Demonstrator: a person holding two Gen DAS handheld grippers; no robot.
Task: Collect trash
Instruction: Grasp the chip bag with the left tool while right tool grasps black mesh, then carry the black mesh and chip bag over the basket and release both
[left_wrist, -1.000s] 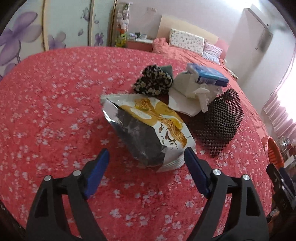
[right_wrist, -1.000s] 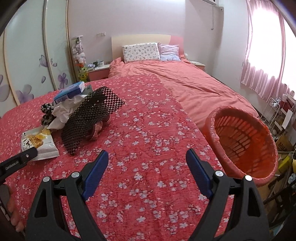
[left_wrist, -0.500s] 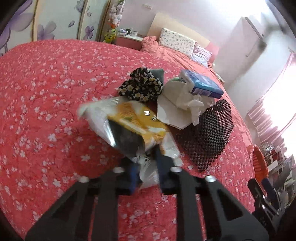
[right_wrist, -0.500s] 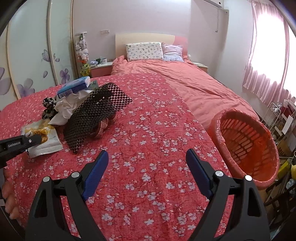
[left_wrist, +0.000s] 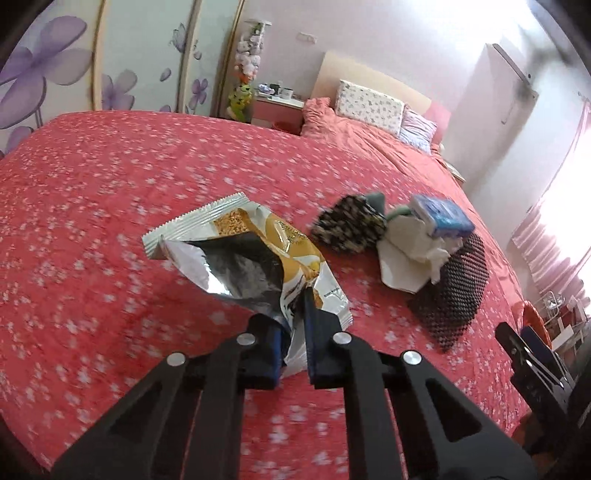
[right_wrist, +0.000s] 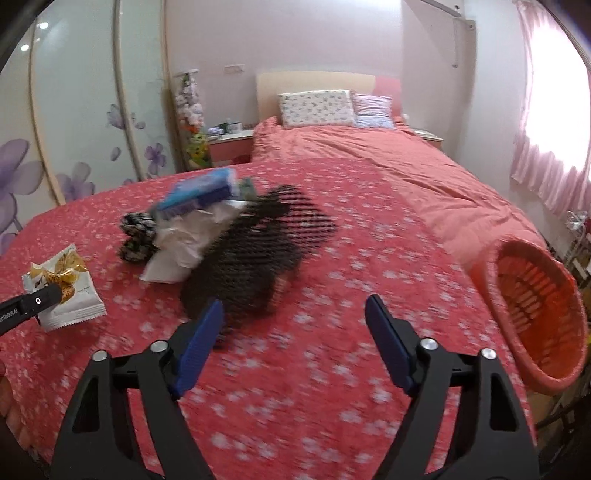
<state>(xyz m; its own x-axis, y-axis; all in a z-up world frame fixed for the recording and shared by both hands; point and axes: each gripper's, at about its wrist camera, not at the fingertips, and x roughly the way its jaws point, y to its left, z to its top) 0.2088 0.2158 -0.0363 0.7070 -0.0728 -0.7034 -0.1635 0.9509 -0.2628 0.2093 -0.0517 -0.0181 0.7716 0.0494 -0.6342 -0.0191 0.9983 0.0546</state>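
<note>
— How is the left gripper (left_wrist: 295, 328) set?
— Angled down over the bedspread (left_wrist: 92, 221), clamped tight on the snack wrapper's (left_wrist: 251, 258) near corner, the wrapper lifted.
— And the right gripper (right_wrist: 291, 347)?
— Also angled down, its jaws have just been closing a little, still wide apart with nothing between; the black mesh mat (right_wrist: 255, 254) is just beyond, the orange basket (right_wrist: 535, 314) to the right.

Snack wrapper (left_wrist: 258, 258): glossy plastic film w/ silvery foil lining, crinkled. At its 2 o'clock, crumpled white paper (left_wrist: 410, 254), matt. Black mesh mat (left_wrist: 450, 291) at 3 o'clock: rubbery, bumpy. Bed cover (left_wrist: 92, 206): soft matt cloth, floral print. Basket (right_wrist: 532, 314): orange plastic, slatted. Left tongs (left_wrist: 293, 332): matt black plastic, shiny metal rivets, blue pads.
</note>
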